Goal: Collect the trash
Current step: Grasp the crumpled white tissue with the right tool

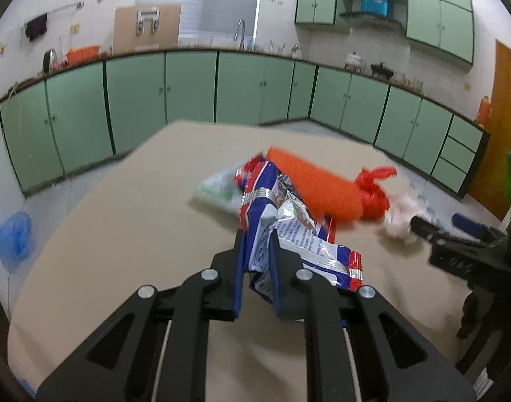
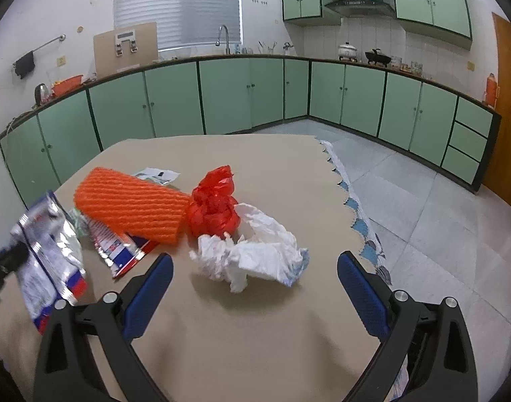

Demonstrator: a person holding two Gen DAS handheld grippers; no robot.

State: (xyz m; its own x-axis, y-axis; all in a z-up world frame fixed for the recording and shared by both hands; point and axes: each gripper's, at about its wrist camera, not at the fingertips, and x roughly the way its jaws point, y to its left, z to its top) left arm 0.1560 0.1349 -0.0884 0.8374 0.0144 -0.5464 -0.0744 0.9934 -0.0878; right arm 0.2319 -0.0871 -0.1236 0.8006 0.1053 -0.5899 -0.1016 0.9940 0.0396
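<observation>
Meanwhile, left tongs [image 1: 255, 234] grip a foil snack wrapper [image 1: 289, 238].
Right tongs [image 2: 255, 268] gape wide around crumpled white paper [image 2: 255, 248] on the bench [image 2: 272, 318].

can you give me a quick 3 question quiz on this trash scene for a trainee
1. True or false: the left gripper is shut on the snack wrapper.
2. Which piece lies straight ahead of the open right gripper? A) orange foam net B) white tissue C) red bag
3. Fill in: the red bag lies between the orange foam net and the ____.

Key
1. True: its pads pinch the wrapper.
2. B: the white tissue lies on the table in front of the spread fingers, not yet gripped.
3. tissue
</observation>
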